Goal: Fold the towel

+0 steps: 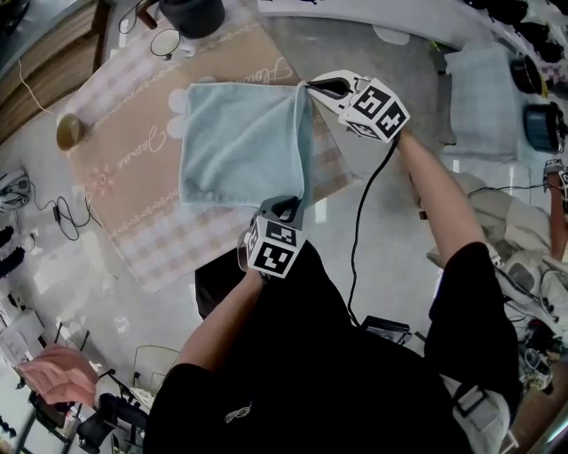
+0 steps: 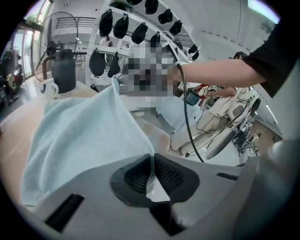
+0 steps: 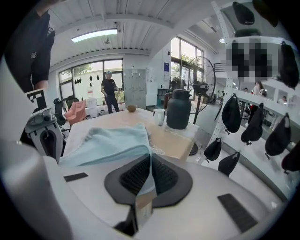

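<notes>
Big white rack (image 3: 262, 101) hung with black pouches runs along the right of the room. Beneath it a second pale blue cloth (image 1: 479, 102) lies folded on a side counter. A pink chair (image 1: 58, 372) sits near left. At the far end of the table stand a dark jug (image 1: 191, 13) and a white mug (image 3: 159, 116), apart from the towel. A small brown round object (image 1: 69, 130) rests at the left edge.

The table wears a beige-and-pink checked tablecloth (image 1: 133, 204), and on it the light blue terry towel (image 1: 240, 142) lies spread. The left gripper (image 1: 286, 209) is pinching its near right corner. The right gripper (image 1: 312, 86) is clamped on the far right corner, a black cable (image 1: 359, 230) trailing from it. That right edge lifts between them.

Cursive lettering (image 1: 146, 146) crosses the cloth, too faint to read.
</notes>
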The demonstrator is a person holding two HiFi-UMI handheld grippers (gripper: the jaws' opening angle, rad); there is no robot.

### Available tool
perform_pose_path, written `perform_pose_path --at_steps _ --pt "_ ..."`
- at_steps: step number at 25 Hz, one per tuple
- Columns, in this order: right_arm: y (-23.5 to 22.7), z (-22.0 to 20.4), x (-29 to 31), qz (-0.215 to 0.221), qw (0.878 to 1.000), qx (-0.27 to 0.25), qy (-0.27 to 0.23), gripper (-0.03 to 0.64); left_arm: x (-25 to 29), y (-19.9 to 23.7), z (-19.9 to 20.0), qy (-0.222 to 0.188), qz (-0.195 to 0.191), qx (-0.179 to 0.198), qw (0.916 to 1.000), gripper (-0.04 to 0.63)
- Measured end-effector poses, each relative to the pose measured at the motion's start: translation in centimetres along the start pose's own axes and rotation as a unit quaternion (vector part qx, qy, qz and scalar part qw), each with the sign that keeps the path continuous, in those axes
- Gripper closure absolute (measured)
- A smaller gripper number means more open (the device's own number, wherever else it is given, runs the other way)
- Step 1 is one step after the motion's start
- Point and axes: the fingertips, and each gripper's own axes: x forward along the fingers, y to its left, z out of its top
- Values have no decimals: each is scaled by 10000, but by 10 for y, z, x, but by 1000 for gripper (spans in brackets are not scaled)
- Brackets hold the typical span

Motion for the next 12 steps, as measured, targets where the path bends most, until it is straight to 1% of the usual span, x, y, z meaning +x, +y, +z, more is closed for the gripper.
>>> perform_pose_path --at_steps 4,5,7,8,9,10,12 --pt "-4 -22 2 -66 9995 201 213 603 15 -6 -11 200 -102 72 9997 563" --pt "-3 -29 4 -72 9992 226 328 603 18 -6 -14 274 -144 59 9995 561" --pt "-3 -47 9 -102 9972 324 664 601 23 -10 -19 383 -359 21 9986 559" --pt "-4 -56 11 -94 9956 405 837 580 22 -13 -20 377 -506 -26 9980 520" --pt "-5 -63 12 -49 9941 489 971 474 19 -16 -18 308 -637 -117 9974 463" --pt "-4 -67 12 22 9929 553 1054 414 13 -15 -14 183 -713 -262 9969 443" --pt "-3 -63 11 163 9923 573 1087 414 -9 -2 -5 -174 -642 -653 9956 430"
